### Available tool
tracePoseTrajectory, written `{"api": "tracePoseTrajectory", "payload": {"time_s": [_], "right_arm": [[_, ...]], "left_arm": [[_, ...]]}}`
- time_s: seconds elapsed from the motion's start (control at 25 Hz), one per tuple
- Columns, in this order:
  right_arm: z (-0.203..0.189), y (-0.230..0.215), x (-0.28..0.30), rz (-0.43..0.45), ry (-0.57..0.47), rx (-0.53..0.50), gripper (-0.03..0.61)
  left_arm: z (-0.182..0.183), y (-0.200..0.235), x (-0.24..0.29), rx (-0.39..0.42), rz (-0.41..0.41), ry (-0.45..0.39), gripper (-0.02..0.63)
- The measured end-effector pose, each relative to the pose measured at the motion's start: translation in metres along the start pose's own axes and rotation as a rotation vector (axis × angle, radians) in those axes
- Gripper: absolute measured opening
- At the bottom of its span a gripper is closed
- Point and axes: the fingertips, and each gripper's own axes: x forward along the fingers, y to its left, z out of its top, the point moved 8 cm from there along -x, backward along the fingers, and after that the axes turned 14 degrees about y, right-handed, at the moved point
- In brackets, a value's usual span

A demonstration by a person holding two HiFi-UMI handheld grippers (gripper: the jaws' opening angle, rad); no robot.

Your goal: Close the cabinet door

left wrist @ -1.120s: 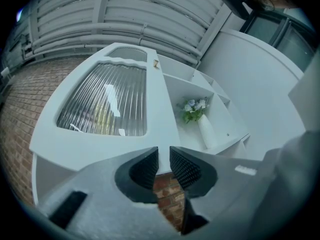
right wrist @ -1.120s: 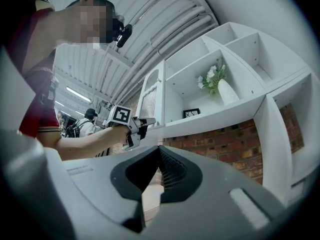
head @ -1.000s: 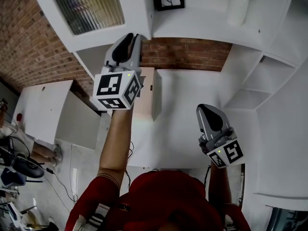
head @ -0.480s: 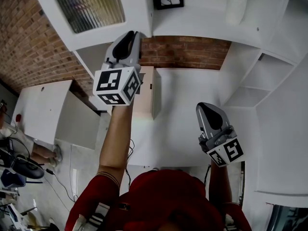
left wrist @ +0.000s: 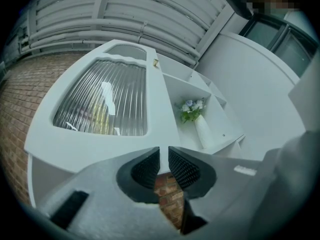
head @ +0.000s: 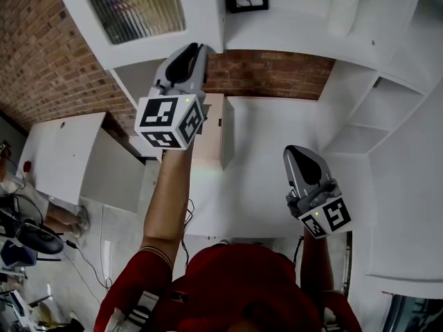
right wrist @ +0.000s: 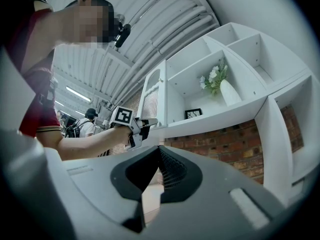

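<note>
Head view: the left tool (head: pixel 198 49) reaches up to the lower corner of the white-framed, ribbed-glass cabinet door (head: pixel 202 12), which stands swung open from the white shelf unit (head: pixel 291 40). The right tool (head: pixel 296 152) hangs lower, well apart.
Left gripper view: the jaws are nearly together, pinching the door's bottom edge.
Right gripper view: the jaws are closed and empty.

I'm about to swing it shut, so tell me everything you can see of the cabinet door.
The cabinet door is a white-painted frame, arched at the top, round a ribbed translucent glass pane with dim yellowish shapes behind it. It stands open, swung out from the white shelf unit; the right gripper view shows it almost edge-on. The left tongs appear closed on its lower edge. Nothing else visibly touches it.
</note>
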Motion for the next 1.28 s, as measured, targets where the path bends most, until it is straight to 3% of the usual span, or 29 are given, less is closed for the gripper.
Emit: {"api": "tracePoseTrajectory", "payload": {"time_s": [0.48, 0.96, 1.28], "right_arm": [[0.002, 0.004, -0.004, 0.013, -0.007, -0.004, 0.014], [0.027, 0.013, -0.004, 0.042, -0.070, -0.039, 0.014], [0.028, 0.023, -0.007, 0.073, -0.089, -0.037, 0.014]], "left_arm": [[-0.009, -0.017, -0.019, -0.008, -0.045, -0.010, 0.043], [-0.038, -0.083, -0.068, -0.051, -0.239, -0.019, 0.003], [-0.058, -0.120, -0.105, -0.108, -0.327, -0.016, 0.003]]}}
